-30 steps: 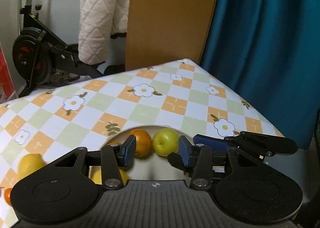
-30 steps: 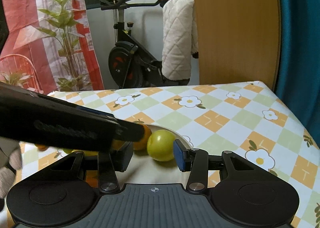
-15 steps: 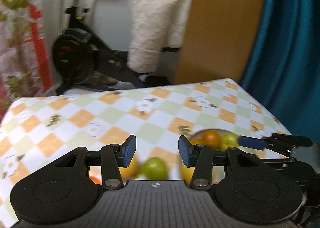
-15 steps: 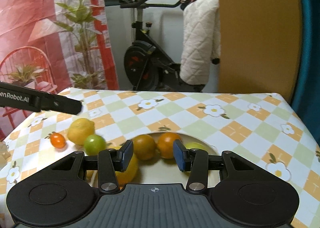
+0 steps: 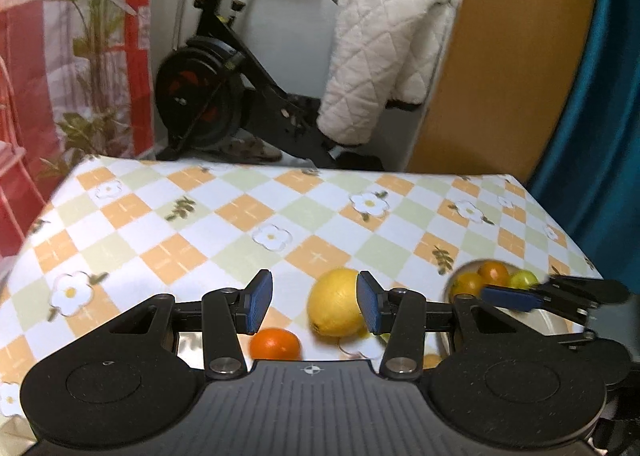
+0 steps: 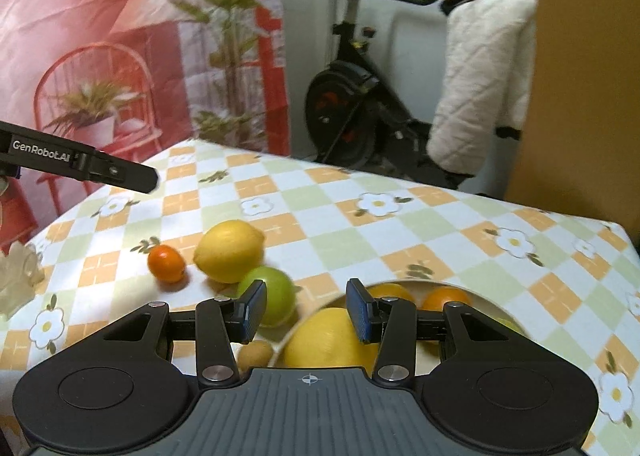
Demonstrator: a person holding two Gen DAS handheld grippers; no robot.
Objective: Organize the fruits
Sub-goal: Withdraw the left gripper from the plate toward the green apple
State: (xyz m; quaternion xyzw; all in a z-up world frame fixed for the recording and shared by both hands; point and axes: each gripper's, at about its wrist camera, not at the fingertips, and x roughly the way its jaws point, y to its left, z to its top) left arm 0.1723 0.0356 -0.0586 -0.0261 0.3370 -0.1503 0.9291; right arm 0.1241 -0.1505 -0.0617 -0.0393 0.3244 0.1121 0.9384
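Observation:
My left gripper (image 5: pixel 314 302) is open and empty above the table. A yellow lemon (image 5: pixel 336 308) lies just beyond it beside the right finger, and a small orange (image 5: pixel 275 344) lies below it. My right gripper (image 6: pixel 306 310) is open and empty over the near rim of a white bowl (image 6: pixel 486 306). The bowl holds a big yellow fruit (image 6: pixel 328 340), two oranges (image 6: pixel 444 298) and a green fruit. On the cloth to its left lie a green apple (image 6: pixel 274 296), a lemon (image 6: pixel 228 250), a small orange (image 6: pixel 166 263) and a small brown fruit (image 6: pixel 256 352).
The table has a checked flower-print cloth (image 6: pixel 400 232). A clear glass dish edge (image 6: pixel 16 280) shows at the far left. Behind the table stand an exercise bike (image 5: pixel 216 88), a quilted white blanket (image 5: pixel 380 64), a wooden panel (image 5: pixel 516 56) and a teal curtain (image 5: pixel 600 96).
Both grippers have swung left, away from the bowl. The left one now faces the lemon and small orange on the cloth. The right one has backed off to the bowl's near rim.

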